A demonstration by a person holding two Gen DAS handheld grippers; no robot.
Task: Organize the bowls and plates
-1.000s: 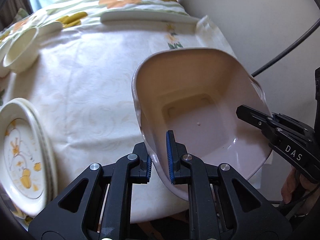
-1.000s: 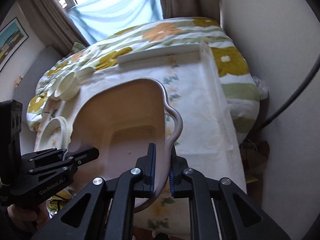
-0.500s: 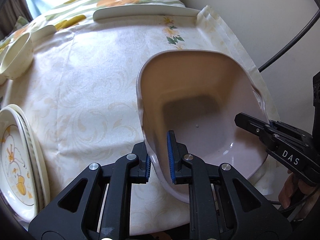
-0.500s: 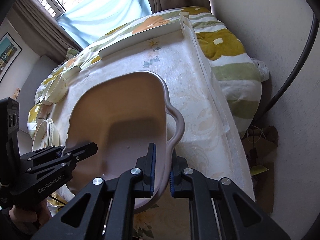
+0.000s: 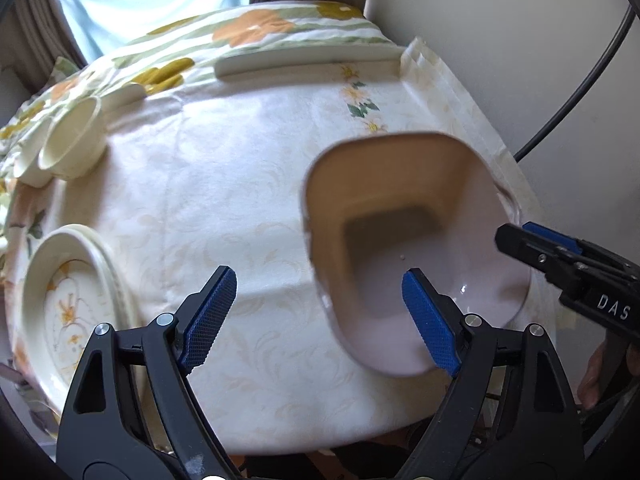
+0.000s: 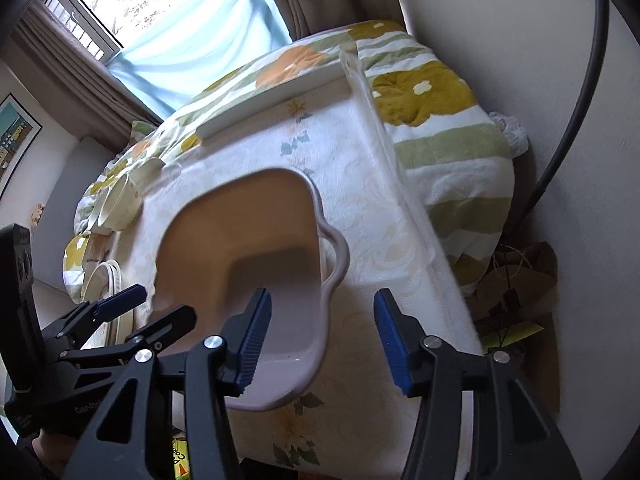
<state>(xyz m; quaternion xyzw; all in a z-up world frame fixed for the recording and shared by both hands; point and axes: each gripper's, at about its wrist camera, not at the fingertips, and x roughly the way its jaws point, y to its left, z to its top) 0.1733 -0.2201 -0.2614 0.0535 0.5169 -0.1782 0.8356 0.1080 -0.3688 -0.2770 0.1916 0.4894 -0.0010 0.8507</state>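
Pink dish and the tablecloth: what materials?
Pink dish: likely glazed ceramic; glossy floor with highlights, thick rounded rim, moulded handle. Plastic not ruled out. Tablecloth: woven fabric, matte with slight sheen; scroll pattern, creases, draped edges.

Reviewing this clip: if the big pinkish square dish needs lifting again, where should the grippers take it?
Grip the pinkish square ceramic dish by its thin upright rim, one gripper per side: the left gripper on the left wall, the right gripper at the looped side handle. Both stand open now, astride those walls.
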